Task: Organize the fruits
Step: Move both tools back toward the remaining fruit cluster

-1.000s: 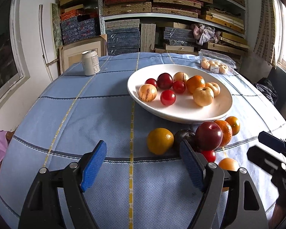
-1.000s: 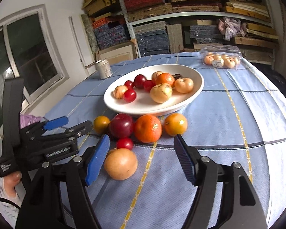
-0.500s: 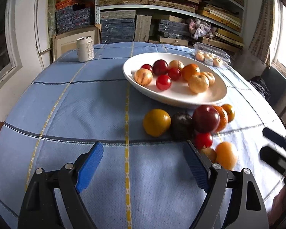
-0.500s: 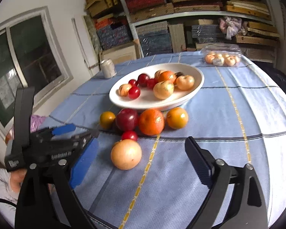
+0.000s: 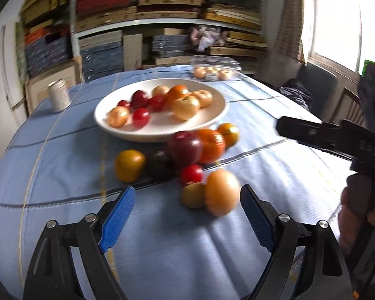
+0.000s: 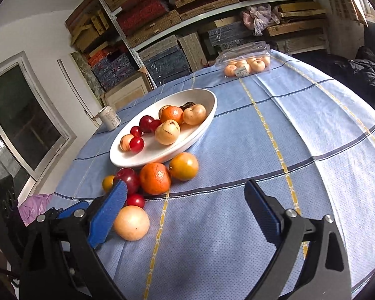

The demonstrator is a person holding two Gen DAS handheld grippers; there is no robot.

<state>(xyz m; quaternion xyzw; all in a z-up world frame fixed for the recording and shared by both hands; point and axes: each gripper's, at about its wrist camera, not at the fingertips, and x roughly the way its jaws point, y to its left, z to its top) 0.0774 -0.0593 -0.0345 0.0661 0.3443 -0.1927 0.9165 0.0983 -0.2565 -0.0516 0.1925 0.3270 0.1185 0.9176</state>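
A white plate (image 5: 220, 107) holds several red, orange and pale fruits. Loose fruits lie in front of it on the blue cloth: a yellow orange (image 5: 129, 165), a dark plum (image 5: 160, 162), a dark red apple (image 5: 185, 147), an orange (image 5: 211, 145) and a small red fruit (image 5: 191, 173). Nearest me lies a pale orange fruit (image 5: 221, 192). My left gripper (image 5: 187, 192) is open, its tips just short of that pale fruit. My right gripper (image 6: 186, 187) is open over bare cloth. Its left finger stands beside the pale orange fruit (image 6: 131, 222) without touching it.
A tin can (image 5: 58, 95) stands at the table's far left. A clear plastic box of pale fruit (image 5: 213, 71) sits at the far edge. Stacked shelves fill the wall behind. A hand (image 5: 350, 220) holds the right gripper at the table's right side.
Both grippers have opened wider. The left view has swung right, so the pale fruit now sits between its fingers. The right gripper has rolled and shifted right, away from that fruit.
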